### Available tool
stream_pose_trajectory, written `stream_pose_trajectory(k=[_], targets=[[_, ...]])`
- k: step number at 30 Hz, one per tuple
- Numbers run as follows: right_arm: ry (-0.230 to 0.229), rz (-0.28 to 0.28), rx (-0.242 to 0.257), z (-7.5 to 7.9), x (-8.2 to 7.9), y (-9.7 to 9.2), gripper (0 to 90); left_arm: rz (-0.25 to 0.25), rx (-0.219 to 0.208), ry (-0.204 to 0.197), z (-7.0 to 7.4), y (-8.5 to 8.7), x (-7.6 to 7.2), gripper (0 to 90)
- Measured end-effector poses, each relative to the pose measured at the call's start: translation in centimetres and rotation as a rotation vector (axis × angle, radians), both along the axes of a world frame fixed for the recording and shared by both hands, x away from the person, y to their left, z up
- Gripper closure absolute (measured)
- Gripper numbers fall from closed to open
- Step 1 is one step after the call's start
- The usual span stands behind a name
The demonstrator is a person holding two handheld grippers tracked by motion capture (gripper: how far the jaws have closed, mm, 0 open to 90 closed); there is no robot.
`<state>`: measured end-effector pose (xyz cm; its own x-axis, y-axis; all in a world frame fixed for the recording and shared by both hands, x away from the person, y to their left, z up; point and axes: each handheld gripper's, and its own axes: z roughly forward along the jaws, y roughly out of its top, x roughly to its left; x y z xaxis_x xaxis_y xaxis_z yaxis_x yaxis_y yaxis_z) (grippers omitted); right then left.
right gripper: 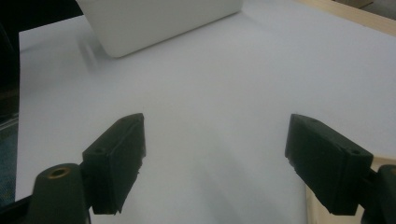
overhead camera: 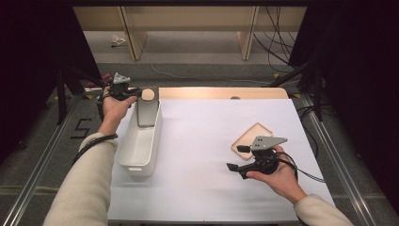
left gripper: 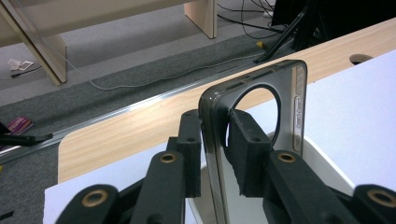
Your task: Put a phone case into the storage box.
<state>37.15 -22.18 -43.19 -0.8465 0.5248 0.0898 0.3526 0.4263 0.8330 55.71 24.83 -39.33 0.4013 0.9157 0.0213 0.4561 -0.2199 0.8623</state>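
phone case was gripped at top edge by left gripper, stood leaning in far end of white bin (likely for storing). right gripper was held wide, nothing grasped, over table.

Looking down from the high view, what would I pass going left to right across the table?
Left gripper → grey phone case standing in the white bin → bare white tabletop → right gripper, with the wooden tray just behind it.

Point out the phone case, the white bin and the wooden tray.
phone case (left gripper: 299,102), left gripper view, its side edge
white bin (overhead camera: 141,167), high view, its near wall
wooden tray (overhead camera: 254,131), high view, its bare far part
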Motion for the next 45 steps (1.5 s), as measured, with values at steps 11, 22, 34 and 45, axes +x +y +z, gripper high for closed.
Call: stream_pose_trajectory(k=[11, 22, 34, 45], targets=[[-0.001, 0.000, 0.005, 0.1, 0.0, 0.0, 21.5, 0.031, 0.041, 0.012, 0.0, -0.6, 0.4, 59.4], [0.002, 0.001, 0.005, 0.0, 0.0, 0.0, 21.5, 0.061, 0.023, 0.045, -0.2, -0.9, 0.6, 34.7], [-0.002, -0.003, 0.005, 0.2, 0.0, -0.1, 21.5, 0.083, -0.001, 0.067, 0.2, -0.8, -0.4, 16.5], [-0.001, -0.024, 0.003, 0.2, 0.3, -0.4, 20.6, 0.043, 0.039, 0.073, 1.5, 0.8, -2.5, 15.8]])
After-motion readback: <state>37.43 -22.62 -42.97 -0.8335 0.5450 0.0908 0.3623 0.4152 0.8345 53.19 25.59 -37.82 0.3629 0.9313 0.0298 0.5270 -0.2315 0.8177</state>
